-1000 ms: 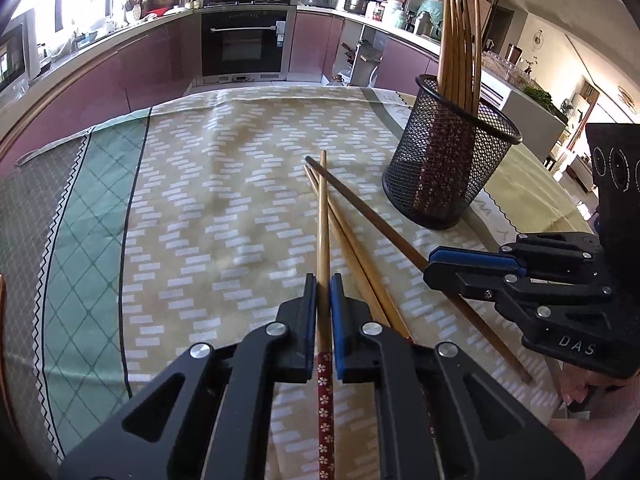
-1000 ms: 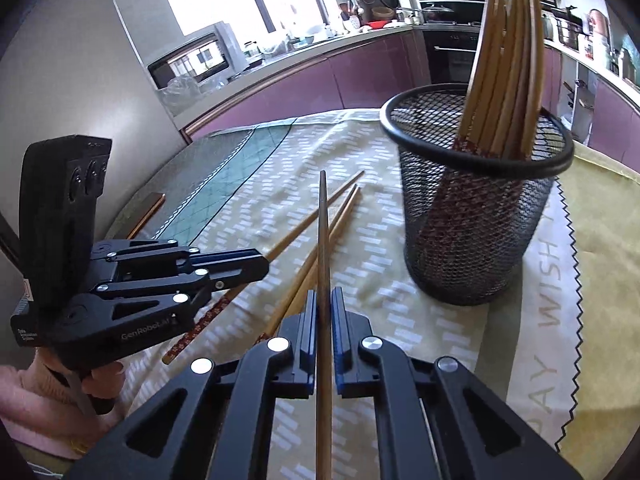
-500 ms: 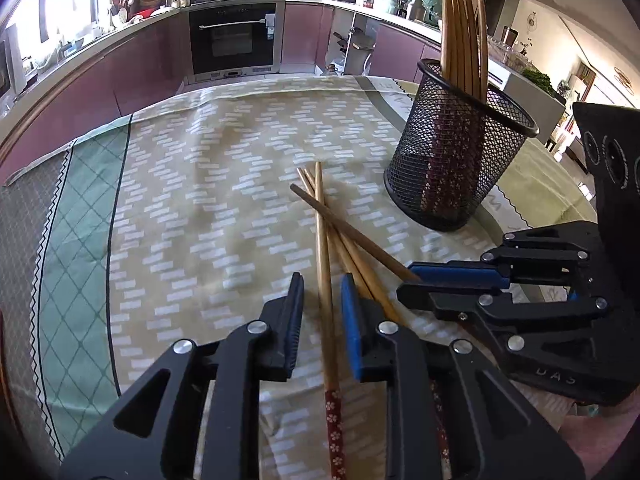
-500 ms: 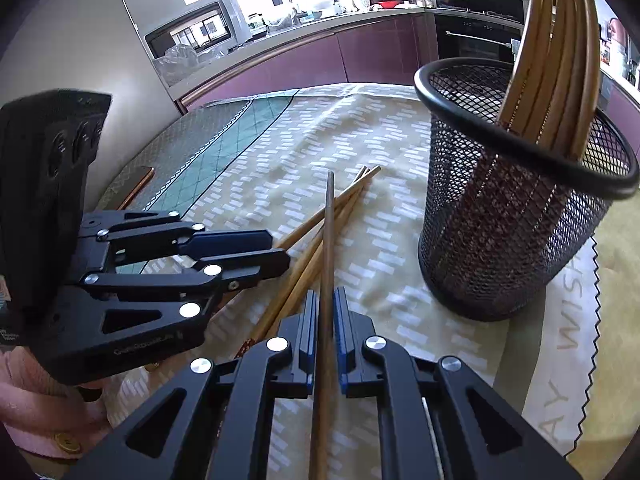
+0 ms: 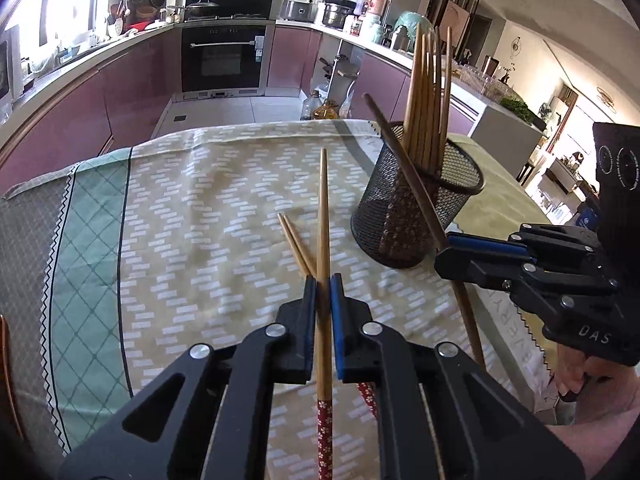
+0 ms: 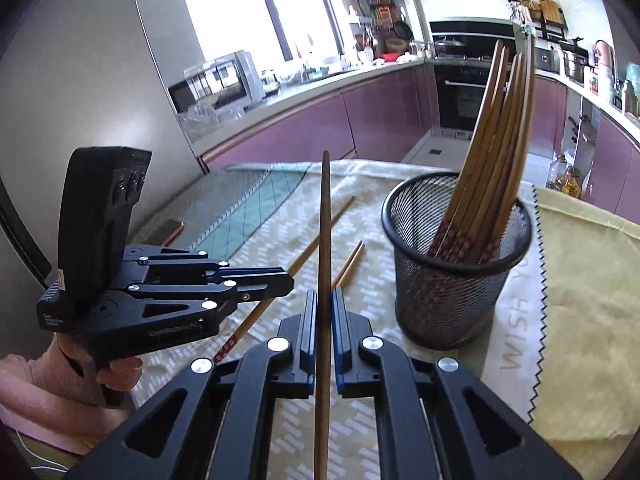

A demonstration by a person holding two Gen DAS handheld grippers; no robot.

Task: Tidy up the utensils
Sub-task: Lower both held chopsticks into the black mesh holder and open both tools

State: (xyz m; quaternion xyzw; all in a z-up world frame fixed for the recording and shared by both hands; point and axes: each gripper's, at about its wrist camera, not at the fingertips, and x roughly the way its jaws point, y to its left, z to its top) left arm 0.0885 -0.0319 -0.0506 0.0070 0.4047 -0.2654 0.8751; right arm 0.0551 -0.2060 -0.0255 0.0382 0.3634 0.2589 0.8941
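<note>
My left gripper (image 5: 322, 292) is shut on a light bamboo chopstick (image 5: 323, 208) with a red flowered end, held off the cloth and pointing away. My right gripper (image 6: 323, 308) is shut on a dark brown chopstick (image 6: 325, 220). In the left wrist view the right gripper (image 5: 452, 248) holds the dark chopstick (image 5: 400, 164) slanted across the front of the black mesh holder (image 5: 416, 216). Several chopsticks stand in the holder (image 6: 460, 280). Two light chopsticks (image 5: 296, 244) lie side by side on the tablecloth. The left gripper (image 6: 284, 280) shows at the left of the right wrist view.
A patterned tablecloth (image 5: 200, 220) covers the table, with a yellow cloth (image 6: 580, 280) under and right of the holder. A flat dark object (image 6: 172, 232) lies near the far left edge. Kitchen cabinets and an oven stand beyond the table's far edge.
The left gripper stood open around the light chopstick half a second ago and is now shut on it. Both grippers have risen, lifting their chopsticks off the cloth; the other two stay put.
</note>
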